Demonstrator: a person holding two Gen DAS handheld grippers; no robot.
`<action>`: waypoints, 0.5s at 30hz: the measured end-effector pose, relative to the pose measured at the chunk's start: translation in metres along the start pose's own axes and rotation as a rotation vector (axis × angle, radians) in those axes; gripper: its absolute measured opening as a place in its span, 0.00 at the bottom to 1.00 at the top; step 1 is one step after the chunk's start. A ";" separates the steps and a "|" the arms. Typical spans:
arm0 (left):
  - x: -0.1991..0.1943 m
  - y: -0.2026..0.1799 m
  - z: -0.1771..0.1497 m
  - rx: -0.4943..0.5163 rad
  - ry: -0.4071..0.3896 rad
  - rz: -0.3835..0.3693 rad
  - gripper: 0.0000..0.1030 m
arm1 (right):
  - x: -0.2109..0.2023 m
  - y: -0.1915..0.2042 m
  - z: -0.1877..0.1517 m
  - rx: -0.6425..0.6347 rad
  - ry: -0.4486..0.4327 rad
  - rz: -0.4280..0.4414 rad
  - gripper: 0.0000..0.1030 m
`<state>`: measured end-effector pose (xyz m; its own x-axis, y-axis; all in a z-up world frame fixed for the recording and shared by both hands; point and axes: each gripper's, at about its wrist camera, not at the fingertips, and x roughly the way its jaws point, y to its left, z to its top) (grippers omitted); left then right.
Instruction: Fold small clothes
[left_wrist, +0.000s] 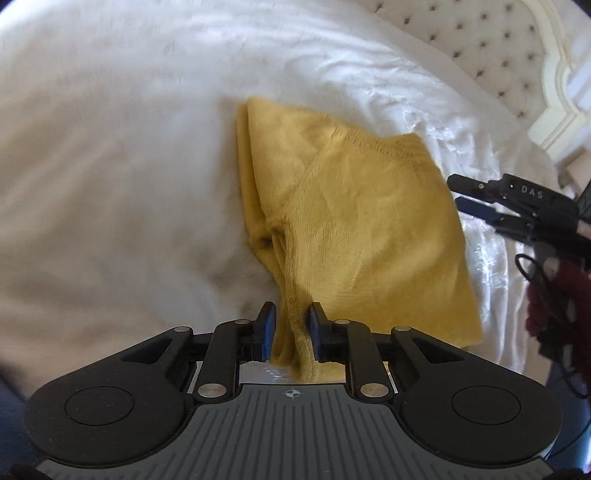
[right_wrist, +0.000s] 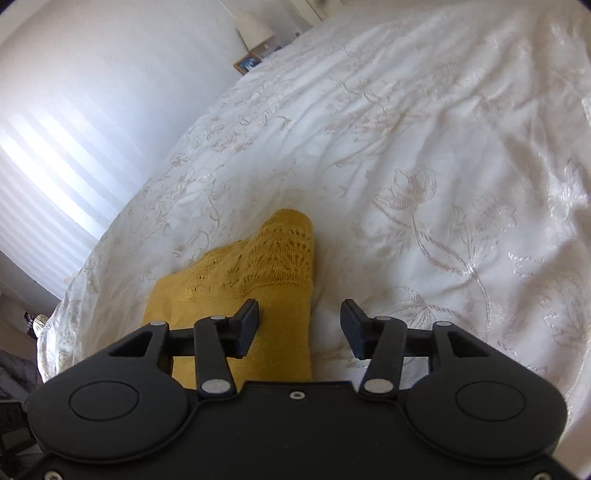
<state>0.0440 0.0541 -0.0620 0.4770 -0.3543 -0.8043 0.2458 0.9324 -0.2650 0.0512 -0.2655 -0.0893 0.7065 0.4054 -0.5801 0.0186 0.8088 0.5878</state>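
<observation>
Left gripper (left_wrist: 291, 332) pinching a bunched edge of the yellow knit garment (left_wrist: 354, 229).
Jaws narrow, cloth clamped between the blue pads. Garment lies folded on the white bedspread (left_wrist: 110, 155). Right gripper (right_wrist: 300, 328) stands about half open, nothing gripped, over the garment's lacy hem beside the padded headboard (left_wrist: 491, 55).

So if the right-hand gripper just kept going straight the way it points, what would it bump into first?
Probably the white embroidered bedspread. The right gripper stands open and angles down at the bed; the yellow knit garment lies just left of its centre line, so its left finger might brush that first. Depth is hard to judge.
</observation>
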 end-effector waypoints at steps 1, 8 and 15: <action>-0.008 -0.006 0.001 0.040 -0.031 0.023 0.19 | -0.005 0.006 0.000 -0.035 -0.026 -0.001 0.56; -0.030 -0.034 0.015 0.190 -0.235 0.049 0.23 | -0.020 0.050 -0.004 -0.351 -0.100 -0.038 0.36; 0.033 -0.027 0.058 0.148 -0.300 0.103 0.23 | 0.012 0.066 -0.007 -0.468 -0.061 -0.057 0.31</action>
<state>0.1020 0.0128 -0.0507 0.7267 -0.2848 -0.6252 0.2931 0.9516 -0.0928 0.0562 -0.2039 -0.0611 0.7540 0.3401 -0.5620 -0.2524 0.9398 0.2301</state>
